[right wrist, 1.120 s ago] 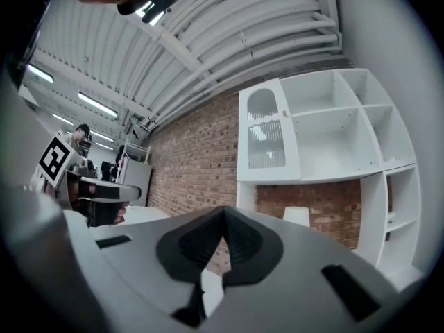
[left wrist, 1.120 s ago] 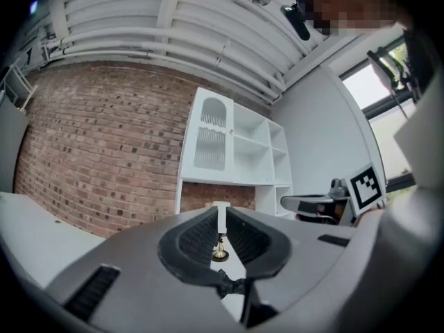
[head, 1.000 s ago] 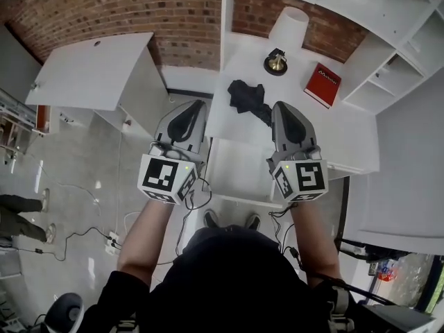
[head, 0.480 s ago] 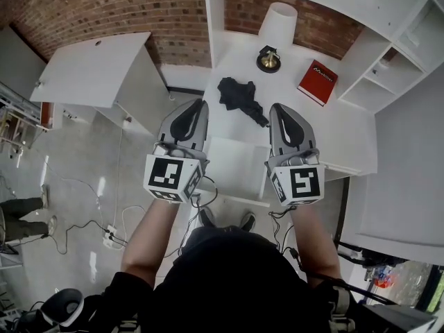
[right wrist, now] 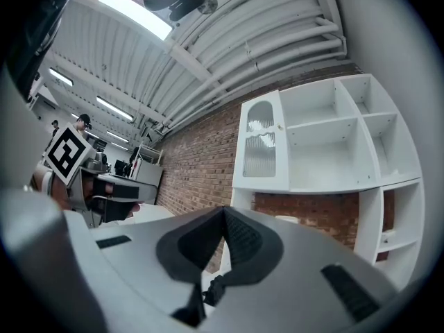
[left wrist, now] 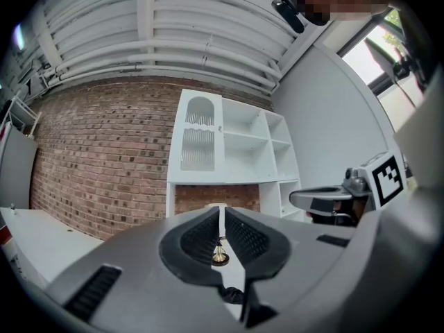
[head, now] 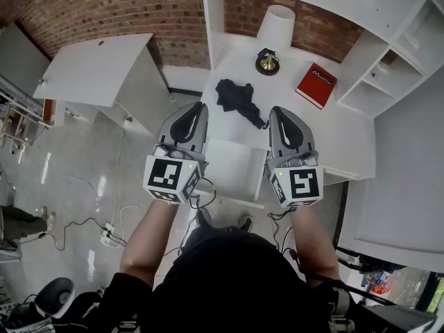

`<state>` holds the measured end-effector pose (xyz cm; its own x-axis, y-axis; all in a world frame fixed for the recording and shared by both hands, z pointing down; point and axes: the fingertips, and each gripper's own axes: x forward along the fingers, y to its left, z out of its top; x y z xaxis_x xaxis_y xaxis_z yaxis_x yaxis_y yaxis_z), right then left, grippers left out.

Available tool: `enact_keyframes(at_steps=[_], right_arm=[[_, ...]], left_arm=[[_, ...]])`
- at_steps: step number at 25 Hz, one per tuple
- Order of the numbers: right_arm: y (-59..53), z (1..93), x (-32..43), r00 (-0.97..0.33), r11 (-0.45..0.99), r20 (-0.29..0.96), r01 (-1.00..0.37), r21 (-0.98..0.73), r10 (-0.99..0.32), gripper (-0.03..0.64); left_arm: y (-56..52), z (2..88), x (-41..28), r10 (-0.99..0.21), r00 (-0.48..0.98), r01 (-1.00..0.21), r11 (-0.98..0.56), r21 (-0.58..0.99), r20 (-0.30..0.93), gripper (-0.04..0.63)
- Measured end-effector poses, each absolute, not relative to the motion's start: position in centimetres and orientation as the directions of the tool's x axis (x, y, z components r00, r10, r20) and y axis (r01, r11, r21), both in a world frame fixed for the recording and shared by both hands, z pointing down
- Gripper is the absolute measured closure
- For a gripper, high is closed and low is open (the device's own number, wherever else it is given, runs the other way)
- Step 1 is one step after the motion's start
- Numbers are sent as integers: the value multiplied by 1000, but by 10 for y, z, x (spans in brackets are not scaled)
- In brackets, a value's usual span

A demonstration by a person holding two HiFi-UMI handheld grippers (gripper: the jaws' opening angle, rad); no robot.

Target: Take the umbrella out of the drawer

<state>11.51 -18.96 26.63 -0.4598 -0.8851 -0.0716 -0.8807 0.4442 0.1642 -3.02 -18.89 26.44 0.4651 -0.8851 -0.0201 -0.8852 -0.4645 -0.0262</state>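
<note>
Umbrella (head: 234, 97): out already, lying on the desk (head: 333, 134), just far of the open drawer (head: 236, 168).
Left gripper (head: 201, 106): jaws together, empty.
Right gripper (head: 272, 109): jaws together, empty.
Change: umbrella hasn't budged this past second, and neither gripper has taken hold.
Meaning: the job looks done, folks.

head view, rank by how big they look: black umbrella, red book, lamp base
1. black umbrella, only slightly bigger than the book, nearly a tie
2. red book
3. lamp base, clearly smallest
</note>
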Motion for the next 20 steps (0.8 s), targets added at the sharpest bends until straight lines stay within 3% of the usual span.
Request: enact_keyframes(at_steps=[20], right_arm=[[-183,267,141,-492,480,-70,-866,139,-868,617]], left_arm=[[-181,265,3,-888,459,-887,-458,-64,-4,571]])
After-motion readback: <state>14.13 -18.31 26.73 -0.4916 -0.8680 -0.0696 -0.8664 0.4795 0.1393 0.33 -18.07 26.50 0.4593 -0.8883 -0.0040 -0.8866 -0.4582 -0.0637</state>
